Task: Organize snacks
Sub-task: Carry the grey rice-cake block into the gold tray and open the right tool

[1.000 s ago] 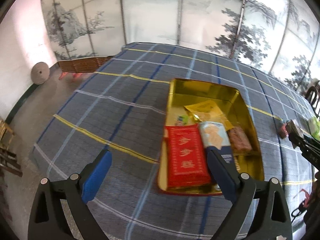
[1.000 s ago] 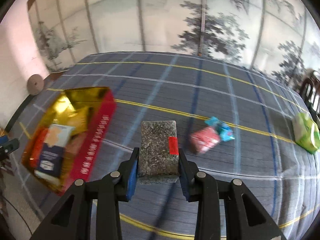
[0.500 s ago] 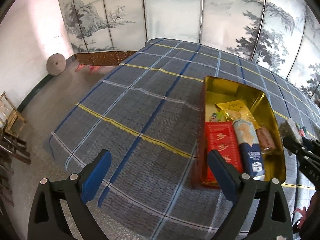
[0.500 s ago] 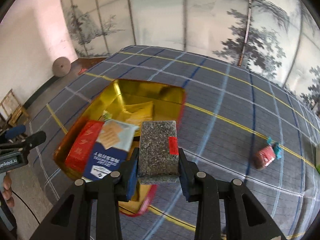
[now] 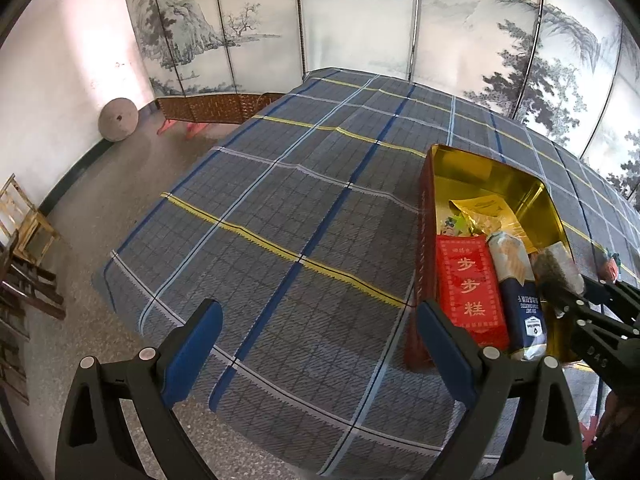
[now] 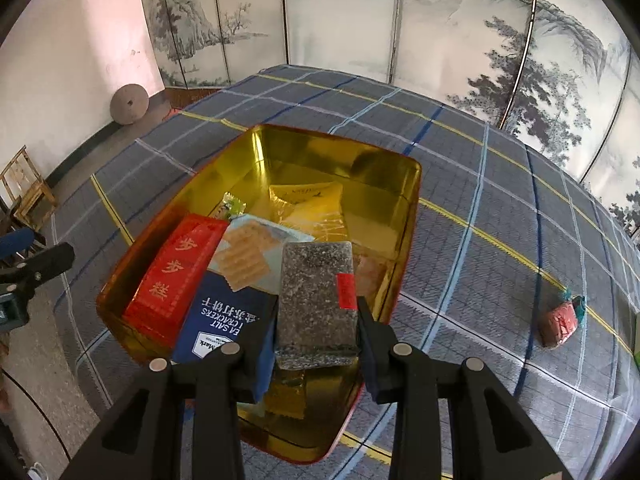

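Observation:
My right gripper [image 6: 318,322] is shut on a speckled dark grey snack block [image 6: 316,296] with a small red label, held over the near right part of the gold tin [image 6: 352,148]. The tin has red outer walls and holds a red box with gold characters [image 6: 176,276], a blue cracker packet [image 6: 224,312], gold sachets and a pink pack. In the left wrist view the tin [image 5: 492,172] sits at the right, and the block [image 5: 560,268] hangs over its right rim. My left gripper [image 5: 318,340] stands wide open above bare cloth, left of the tin, holding nothing.
A plaid blue-grey cloth [image 5: 304,208] covers the table. A red-and-teal wrapped snack [image 6: 560,320] lies on the cloth right of the tin. A painted folding screen [image 6: 340,12] stands behind the table. A round stone disc [image 5: 119,120] and wooden chairs [image 5: 24,220] stand on the floor at left.
My right gripper carried the grey block leftward from open cloth to above the tin. In the left wrist view the tin slid to the right as my left gripper shifted left.

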The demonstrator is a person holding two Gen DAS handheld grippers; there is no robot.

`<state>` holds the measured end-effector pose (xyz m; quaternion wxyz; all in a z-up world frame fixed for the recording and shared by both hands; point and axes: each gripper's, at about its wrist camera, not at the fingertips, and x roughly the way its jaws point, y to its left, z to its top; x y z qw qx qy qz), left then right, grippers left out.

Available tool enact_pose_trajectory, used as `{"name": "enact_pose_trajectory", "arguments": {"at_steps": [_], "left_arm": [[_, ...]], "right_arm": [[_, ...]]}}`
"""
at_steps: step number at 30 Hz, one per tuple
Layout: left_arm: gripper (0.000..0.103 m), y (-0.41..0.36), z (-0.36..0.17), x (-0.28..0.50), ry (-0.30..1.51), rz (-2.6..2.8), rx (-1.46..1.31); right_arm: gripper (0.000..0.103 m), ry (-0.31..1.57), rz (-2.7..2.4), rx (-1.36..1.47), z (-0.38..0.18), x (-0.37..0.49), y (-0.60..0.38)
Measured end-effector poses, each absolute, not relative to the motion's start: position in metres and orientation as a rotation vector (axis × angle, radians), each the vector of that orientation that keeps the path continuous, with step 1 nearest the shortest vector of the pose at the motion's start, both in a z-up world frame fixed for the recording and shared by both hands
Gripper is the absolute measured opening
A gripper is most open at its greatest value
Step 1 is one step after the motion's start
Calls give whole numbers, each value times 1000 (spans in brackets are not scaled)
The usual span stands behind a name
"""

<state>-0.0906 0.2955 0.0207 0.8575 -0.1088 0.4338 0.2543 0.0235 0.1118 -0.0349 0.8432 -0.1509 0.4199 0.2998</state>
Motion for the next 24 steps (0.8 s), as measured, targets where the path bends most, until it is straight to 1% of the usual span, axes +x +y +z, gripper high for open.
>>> {"name": "enact_pose_trajectory", "arguments": {"at_steps": [7,16,18,21,22,23,24], "left_arm": [[96,296,20,-91,913,528,-228],[96,290,23,-90,909,517,-223],[96,288,23,-89,911,517,-218],[96,285,25,-87,908,514,-216],[96,284,26,-87,907,512,-215],[96,282,27,-86,906,509,-213],[96,281,28,-86,905,507,-211]], "right_arm": [[36,881,615,-353,-40,23,119],[36,894,624,-325,-41,26,118],[40,897,632,-314,-40,26,116],[47,880,640,-316,-36,26,115],[52,873,639,-320,-34,25,116],[55,866,639,-322,-33,24,115],[56,860,642,-320,-32,24,114]]}}
